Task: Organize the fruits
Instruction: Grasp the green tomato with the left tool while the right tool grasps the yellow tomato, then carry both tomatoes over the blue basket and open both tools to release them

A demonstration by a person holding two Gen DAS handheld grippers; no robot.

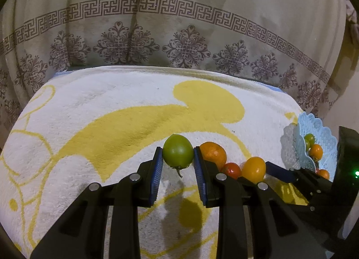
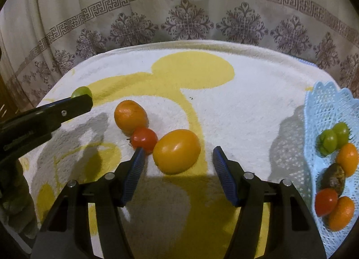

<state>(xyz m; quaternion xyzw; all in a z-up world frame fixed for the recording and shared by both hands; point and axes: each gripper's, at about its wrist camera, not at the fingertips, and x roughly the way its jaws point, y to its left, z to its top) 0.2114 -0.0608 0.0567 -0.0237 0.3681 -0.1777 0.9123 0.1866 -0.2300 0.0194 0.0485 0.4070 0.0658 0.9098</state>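
Note:
My left gripper [image 1: 178,154] is shut on a green tomato [image 1: 178,153] and holds it above the towel; it also shows in the right wrist view [image 2: 81,92]. An orange [image 2: 130,116], a red tomato [image 2: 144,139] and a yellow-orange tomato [image 2: 176,151] lie together on the towel. My right gripper [image 2: 178,155] is open, its fingers either side of the yellow-orange tomato, the left pad near the red tomato. A light blue lattice basket [image 2: 325,106] at the right holds several fruits.
A white and yellow towel [image 2: 224,106] covers the table. A patterned beige curtain [image 2: 179,12] hangs behind it. The right gripper [image 1: 280,172] shows at the right in the left wrist view, in front of the basket [image 1: 291,144].

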